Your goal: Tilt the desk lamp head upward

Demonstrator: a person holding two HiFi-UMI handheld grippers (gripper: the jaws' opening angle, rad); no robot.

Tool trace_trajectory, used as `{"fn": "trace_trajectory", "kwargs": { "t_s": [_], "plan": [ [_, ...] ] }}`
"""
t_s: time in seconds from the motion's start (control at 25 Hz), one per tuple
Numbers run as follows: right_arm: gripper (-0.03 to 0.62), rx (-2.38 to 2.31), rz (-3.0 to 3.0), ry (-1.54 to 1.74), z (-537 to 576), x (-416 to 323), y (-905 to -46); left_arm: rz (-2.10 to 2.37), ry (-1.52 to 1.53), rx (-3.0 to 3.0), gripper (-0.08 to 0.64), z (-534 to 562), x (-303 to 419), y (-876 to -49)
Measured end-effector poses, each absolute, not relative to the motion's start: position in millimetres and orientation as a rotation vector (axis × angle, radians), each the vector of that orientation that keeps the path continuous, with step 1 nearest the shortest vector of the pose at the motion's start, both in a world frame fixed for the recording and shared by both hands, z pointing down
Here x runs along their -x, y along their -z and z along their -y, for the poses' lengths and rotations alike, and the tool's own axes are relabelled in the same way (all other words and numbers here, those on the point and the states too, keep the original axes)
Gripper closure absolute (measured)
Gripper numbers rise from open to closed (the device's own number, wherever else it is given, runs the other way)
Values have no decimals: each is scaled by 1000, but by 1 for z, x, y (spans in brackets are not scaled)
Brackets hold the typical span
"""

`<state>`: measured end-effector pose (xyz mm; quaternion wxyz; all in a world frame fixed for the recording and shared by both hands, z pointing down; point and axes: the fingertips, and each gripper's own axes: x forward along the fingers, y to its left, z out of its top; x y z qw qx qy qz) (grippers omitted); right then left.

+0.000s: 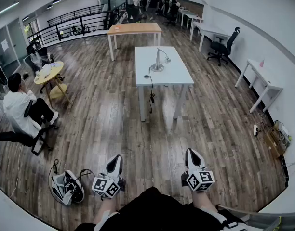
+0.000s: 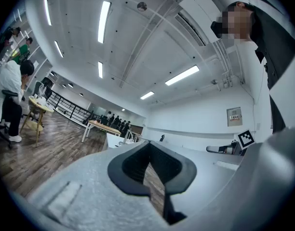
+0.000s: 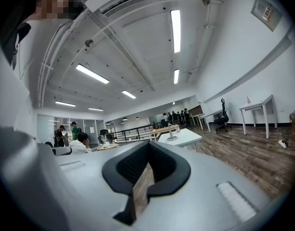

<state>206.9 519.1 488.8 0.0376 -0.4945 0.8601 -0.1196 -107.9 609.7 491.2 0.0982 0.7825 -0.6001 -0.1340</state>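
Nothing's happened to the desk lamp (image 1: 158,61) yet, as far as I can see. It's sitting way up in the upper middle of the head view, on the near end of the white table (image 1: 179,76), with its cord (image 1: 151,88) hanging off the front edge. There's a whole stretch of wood floor between it and the person with the grippers. From this far off the lamp is too small to say how its head is angled. I'd call the task not started: the person has to get over to the table, get hold of the head, and tip it up. All of that is left.

Pose-wise, both grippers are low at the bottom of the head view, side by side and well apart, held roughly level and aimed ahead toward the table. The left gripper (image 1: 115,159) is bottom left of centre and the right gripper (image 1: 191,153) bottom right of centre. Each gripper view shows its jaws clenched together on nothing — only a sliver of floor shows through the slot between the pads.

Off at the left edge, a seated person (image 1: 20,107) by a little round table (image 1: 48,73) isn't involved at all.
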Motion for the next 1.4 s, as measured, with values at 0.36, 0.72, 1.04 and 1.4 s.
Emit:
{"fn": "trace_trajectory", "kwargs": {
  "t_s": [0.36,0.72,1.04,1.4],
  "plan": [
    [594,1490,-2674,364,-510,-187,-491,1797,406,-2319,566,-609,123,-497],
    [592,1521,-2662,407,-521,-169,-497,1775,385,-2333,566,-618,144,-505],
    [592,1632,-2587,472,-544,-161,-503,1731,337,-2370,568,-628,168,-509],
    [592,1605,-2596,456,-516,-149,-501,1776,320,-2309,566,-615,191,-522]
  ]
}}
